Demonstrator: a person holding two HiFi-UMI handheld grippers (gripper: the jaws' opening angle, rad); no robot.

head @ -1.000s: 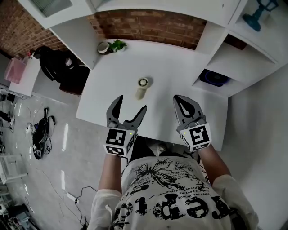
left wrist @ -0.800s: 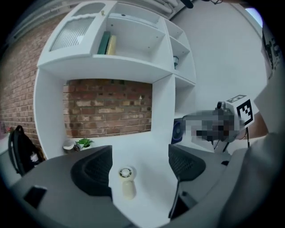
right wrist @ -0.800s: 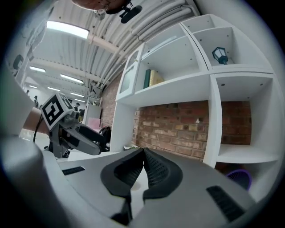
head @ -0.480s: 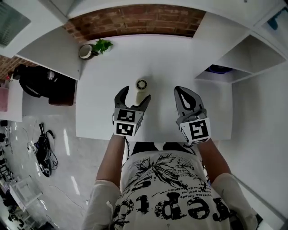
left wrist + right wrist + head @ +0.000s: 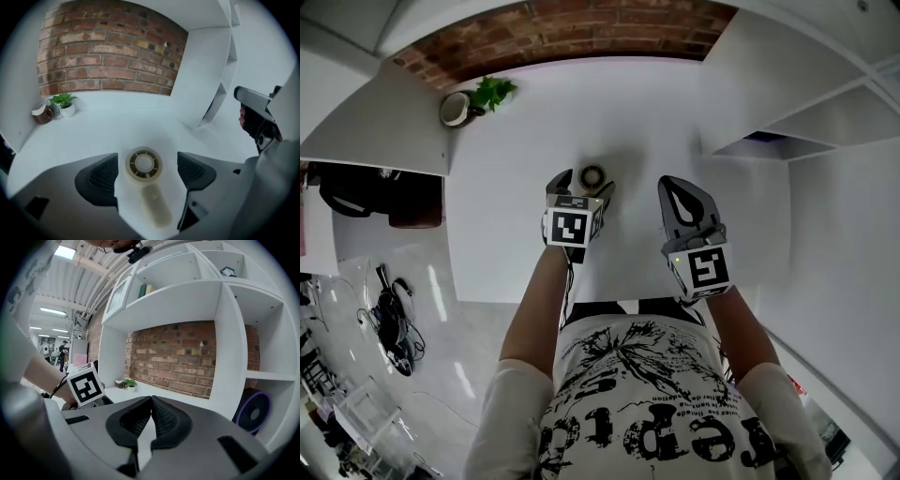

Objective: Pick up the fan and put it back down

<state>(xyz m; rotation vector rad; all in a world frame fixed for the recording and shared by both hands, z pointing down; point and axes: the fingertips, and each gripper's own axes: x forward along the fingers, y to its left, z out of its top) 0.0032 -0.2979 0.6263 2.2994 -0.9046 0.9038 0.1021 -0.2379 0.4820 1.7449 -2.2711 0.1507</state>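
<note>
Black-printed white T-shirt (image 5: pixel 647 394); grey left tool (image 5: pixel 584 183), right tool (image 5: pixel 670 187) (black-and-white marker cubes)

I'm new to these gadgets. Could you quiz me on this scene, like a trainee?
1. True or false: the right gripper is shut on nothing.
2. Where is the fan relative to the left gripper? A) lifted in its jaws B) lying on the table between its open jaws C) behind it
3. Fill in: by the brick wall stands a small potted ___.
Key: 1 true; 2 B; 3 plant.
</note>
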